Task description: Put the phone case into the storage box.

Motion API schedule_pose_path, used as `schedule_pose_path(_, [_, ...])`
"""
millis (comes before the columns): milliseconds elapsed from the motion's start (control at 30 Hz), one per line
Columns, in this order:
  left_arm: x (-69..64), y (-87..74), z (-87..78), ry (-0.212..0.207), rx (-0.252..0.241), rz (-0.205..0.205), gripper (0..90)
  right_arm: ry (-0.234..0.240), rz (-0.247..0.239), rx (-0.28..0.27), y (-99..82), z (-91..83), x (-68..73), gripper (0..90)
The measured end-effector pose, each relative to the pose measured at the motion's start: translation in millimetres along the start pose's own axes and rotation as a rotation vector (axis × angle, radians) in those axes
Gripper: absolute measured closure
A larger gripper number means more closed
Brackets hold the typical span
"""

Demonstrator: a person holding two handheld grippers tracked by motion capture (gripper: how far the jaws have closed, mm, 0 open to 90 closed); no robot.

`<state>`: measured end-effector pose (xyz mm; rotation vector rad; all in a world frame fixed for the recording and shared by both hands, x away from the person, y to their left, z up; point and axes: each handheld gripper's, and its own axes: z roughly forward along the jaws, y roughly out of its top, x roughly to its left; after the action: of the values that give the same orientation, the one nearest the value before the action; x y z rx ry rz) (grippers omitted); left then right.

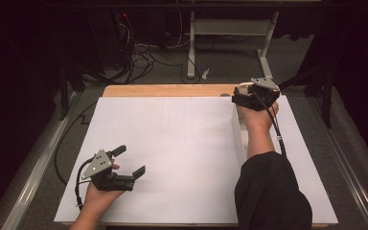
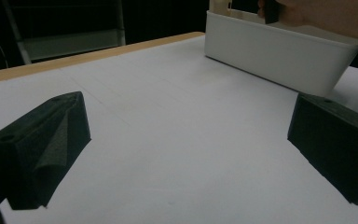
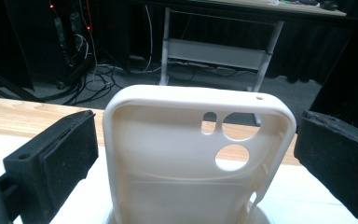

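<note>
Your right gripper [image 3: 196, 154] sits at the upper right of the high view [image 1: 247, 98], over the far end of the white bin, with its jaws spread wide on either side of a cream phone case [image 3: 198, 158]. In the right gripper view the case stands upright in the middle of the frame, hollow side toward the camera, its camera cutouts toward the upper right; both black pads stand clear of its edges, so the case is between the jaws but not clamped. Whatever props the case at its foot is cut off at the bottom of that frame, and you cannot tell what it rests on. From the left gripper view, the tip of the case [image 2: 219, 5] pokes above the far end of the white bin [image 2: 279, 58] at the top right. Your left gripper [image 1: 128, 166] rests at the lower left of the high view, jaws wide apart and holding nothing, low over the white sheet [image 1: 172, 143] that covers the wooden table [image 1: 163, 90], well apart from the bin [image 1: 239, 139].
</note>
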<state>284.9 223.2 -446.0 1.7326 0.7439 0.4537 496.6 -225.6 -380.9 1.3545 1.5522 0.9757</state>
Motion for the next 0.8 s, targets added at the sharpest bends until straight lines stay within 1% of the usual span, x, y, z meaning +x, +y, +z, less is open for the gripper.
schedule_pose_path(200, [-0.7,-0.4,1.0,-0.001,0.007,0.001,0.3,0.007,0.0,0.0,0.7,-7.4,-0.5,0.0])
schedule_pose_path(267, [-0.8,-0.5,1.5,-0.002,0.009,0.006,0.3,0.016,0.009,-0.001,0.9,-10.4,-1.6,0.0])
schedule_pose_path(367, [0.0,-0.7,2.5,-0.001,0.01,0.004,0.3,0.022,0.004,-0.002,-0.1,-14.3,-2.3,0.0])
schedule_pose_path(500, [0.2,-1.0,3.2,0.001,0.016,0.007,0.3,0.032,0.006,0.008,-4.1,-20.1,-4.1,0.0])
schedule_pose_path(600, [-0.1,-1.2,3.6,0.004,0.022,0.012,0.3,0.049,0.021,0.01,-8.2,-26.2,-5.7,0.0])
schedule_pose_path(700, [-0.4,-1.4,4.1,0.007,0.028,0.014,0.3,0.06,0.019,0.014,-12.0,-32.3,-8.0,0.0])
schedule_pose_path(800, [-0.8,-1.5,4.8,0.005,0.031,0.018,0.3,0.067,0.031,0.013,-14.7,-38.7,-11.0,0.0])
